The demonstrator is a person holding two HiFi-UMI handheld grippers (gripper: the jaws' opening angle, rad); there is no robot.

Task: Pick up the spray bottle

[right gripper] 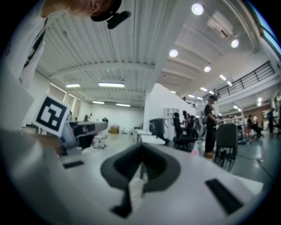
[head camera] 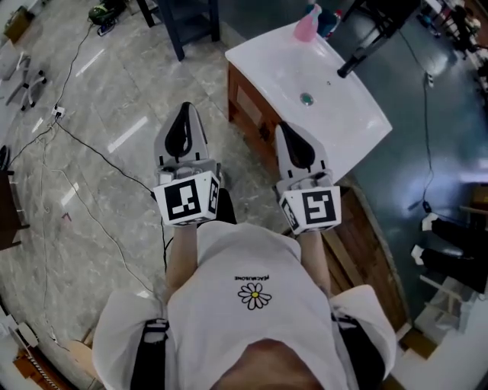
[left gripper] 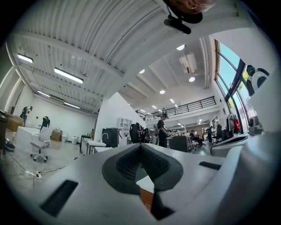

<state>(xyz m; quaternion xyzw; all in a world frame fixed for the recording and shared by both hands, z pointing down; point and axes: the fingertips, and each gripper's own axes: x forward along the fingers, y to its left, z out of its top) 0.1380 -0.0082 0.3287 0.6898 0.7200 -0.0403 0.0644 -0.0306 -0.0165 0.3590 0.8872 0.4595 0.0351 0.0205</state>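
At the far end of the counter (head camera: 351,122), head view: spray bottle (head camera: 306,23), pink plastic, upright, close to the far corner. A blue item (head camera: 329,20) stands just beside it on the right. The counter is a smooth, glossy white slab with rounded corners, a shallow moulded basin and a small round drain (head camera: 306,98). It sits on a brown wooden cabinet (head camera: 252,107). A black bar (head camera: 370,42) slants over the far right edge.

Left gripper (head camera: 184,122) and right gripper (head camera: 292,141) are side by side, pale grey shells with black pads, pointing toward the counter. The right one's tip overlaps the near counter edge. The left one is over the floor (head camera: 99,114), left of the cabinet. Both are well apart from the spray bottle. The floor is polished grey stone tile with thin black cables (head camera: 84,142) trailing across it, and there is open room on the left.

Left gripper view: fingers (left gripper: 125,165) clenched, ribbed dark rubber pads meeting at the tips, nothing between them. Below the tips a sliver of white counter edge shows over brown wood.

Right gripper view: fingers (right gripper: 160,165) clenched, tips touching, empty. A small pink blur (right gripper: 195,149) sits far right, possibly the spray bottle, too soft to confirm. A marker cube (right gripper: 50,115) shows at left.
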